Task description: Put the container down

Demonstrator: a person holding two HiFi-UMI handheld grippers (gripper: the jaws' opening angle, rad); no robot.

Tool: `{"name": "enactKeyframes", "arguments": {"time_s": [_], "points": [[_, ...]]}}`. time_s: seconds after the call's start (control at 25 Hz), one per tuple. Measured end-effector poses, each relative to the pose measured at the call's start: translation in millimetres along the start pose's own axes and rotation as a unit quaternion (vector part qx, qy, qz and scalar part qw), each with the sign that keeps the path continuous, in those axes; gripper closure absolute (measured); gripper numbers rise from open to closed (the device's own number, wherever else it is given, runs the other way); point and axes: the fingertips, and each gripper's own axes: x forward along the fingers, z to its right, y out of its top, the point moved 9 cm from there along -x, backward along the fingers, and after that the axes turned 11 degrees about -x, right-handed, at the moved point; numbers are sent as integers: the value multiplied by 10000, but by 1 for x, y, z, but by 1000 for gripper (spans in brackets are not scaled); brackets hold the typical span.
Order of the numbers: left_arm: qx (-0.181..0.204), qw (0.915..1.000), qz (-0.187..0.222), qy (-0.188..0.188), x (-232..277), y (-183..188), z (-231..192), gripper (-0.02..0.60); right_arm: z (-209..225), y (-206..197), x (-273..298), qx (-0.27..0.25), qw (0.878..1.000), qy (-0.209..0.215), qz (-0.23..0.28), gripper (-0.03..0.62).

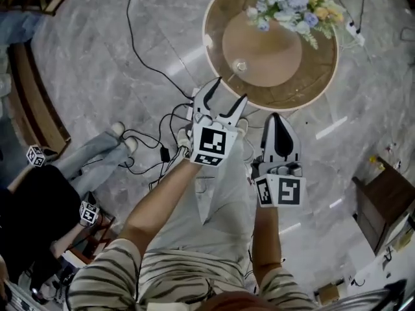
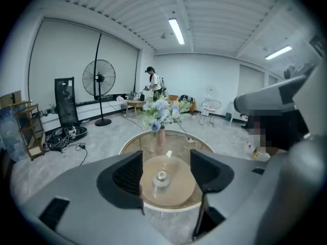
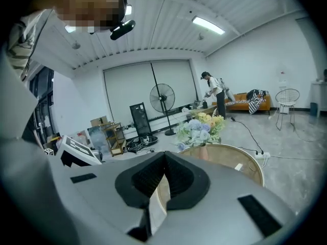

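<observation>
Container (image 1: 241, 65) sat on the desk (image 1: 316, 76), already set down. Left claw (image 1: 231, 89) stood wide open and empty; right claw (image 1: 279, 123) was shut, empty. Next, likely, both just pull away.

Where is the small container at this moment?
In the head view the small container stands on the tan mat on the round table, just beyond the open left gripper and untouched. The flowers stand farther back.
</observation>
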Motion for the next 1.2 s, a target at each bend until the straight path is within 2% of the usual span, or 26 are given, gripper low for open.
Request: {"name": "enactKeyframes", "arguments": {"time_s": [0.4,0.6,0.8,1.04,1.2], "points": [[82,9993,361,-103,-117,79,10,450,-46,82,-54,-104,9996,-9,244,586],[161,9983,557,-24,-168,120,15,581,-67,126,-79,-202,9989,96,403,586],[272,9961,837,-105,-208,164,26,583,-80,172,-91,-245,9974,153,653,586],[202,9930,1160,-123,-252,206,41,583,-95,220,-116,-378,9956,254,824,588],[379,9897,1380,97,-277,226,45,583,-107,243,-123,-385,9936,324,1012,588]]}}
